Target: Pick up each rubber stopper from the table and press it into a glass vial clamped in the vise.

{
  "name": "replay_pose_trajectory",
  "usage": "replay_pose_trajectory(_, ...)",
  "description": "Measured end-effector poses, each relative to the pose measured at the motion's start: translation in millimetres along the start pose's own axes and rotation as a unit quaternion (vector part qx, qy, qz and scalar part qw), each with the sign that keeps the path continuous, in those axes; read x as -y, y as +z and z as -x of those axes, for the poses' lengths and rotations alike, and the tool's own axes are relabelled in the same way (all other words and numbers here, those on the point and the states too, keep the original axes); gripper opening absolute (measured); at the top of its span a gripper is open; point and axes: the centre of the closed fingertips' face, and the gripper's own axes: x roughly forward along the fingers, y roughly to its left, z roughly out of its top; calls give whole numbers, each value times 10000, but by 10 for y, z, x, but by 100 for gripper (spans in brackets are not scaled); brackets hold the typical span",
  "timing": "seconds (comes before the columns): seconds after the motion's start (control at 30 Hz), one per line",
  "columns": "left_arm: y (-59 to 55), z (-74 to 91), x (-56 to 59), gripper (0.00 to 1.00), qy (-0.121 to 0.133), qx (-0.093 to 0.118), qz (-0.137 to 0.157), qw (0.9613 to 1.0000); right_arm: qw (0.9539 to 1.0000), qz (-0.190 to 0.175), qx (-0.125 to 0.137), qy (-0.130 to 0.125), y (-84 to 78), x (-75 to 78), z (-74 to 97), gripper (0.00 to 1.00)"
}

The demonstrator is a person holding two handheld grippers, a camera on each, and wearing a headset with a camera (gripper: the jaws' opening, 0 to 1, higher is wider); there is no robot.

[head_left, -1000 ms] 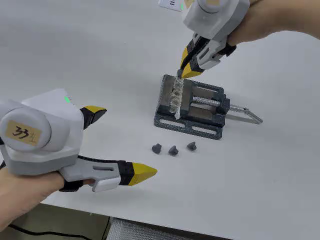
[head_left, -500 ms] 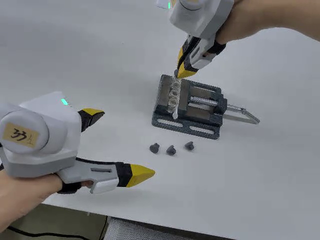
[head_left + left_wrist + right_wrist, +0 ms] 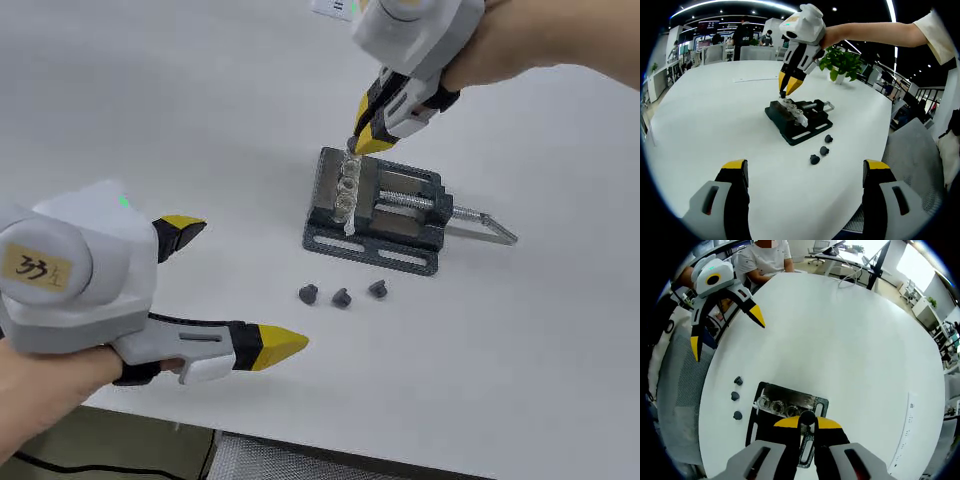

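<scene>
Right gripper [image 3: 362, 145]: closed on a dark rubber stopper [image 3: 807, 418], tips pointing down at the far end of the vial row; contact with the end vial unclear.
Glass vials [image 3: 348, 190]: upright in a row, clamped in the vise.
Vise [image 3: 392, 228]: flat on the white worktop [image 3: 150, 100], inward of its near edge.
Loose stoppers [image 3: 341, 297]: three in a row, between vise and near edge.
Left gripper [image 3: 240, 285]: spread wide, holding nothing, over the near left edge, well apart from the vise.
</scene>
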Motion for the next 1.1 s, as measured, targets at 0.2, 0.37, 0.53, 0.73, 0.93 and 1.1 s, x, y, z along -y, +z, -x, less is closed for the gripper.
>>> replay_pose_trajectory(0.2,4,-13,-3,95,5,6,-7,10000,9995,298,140,16,-19,-45,-12,4)
replay_pose_trajectory(0.37,6,-24,0,95,-9,3,-5,10000,9997,116,192,-1,-39,-5,-26,5)
replay_pose_trajectory(0.53,19,-35,26,95,-24,6,-7,10000,9991,-388,85,-143,-42,-11,-32,5)
replay_pose_trajectory(0.73,25,-39,43,95,-45,-3,-26,10000,9962,-859,6,-173,-49,20,-45,5)
replay_pose_trajectory(0.93,26,-33,40,95,-52,2,-30,10000,9972,-721,-92,-186,-37,-21,-26,6)
replay_pose_trajectory(1.1,14,-20,36,95,-31,13,-6,10000,9979,-612,-80,-171,-41,-17,-26,7)
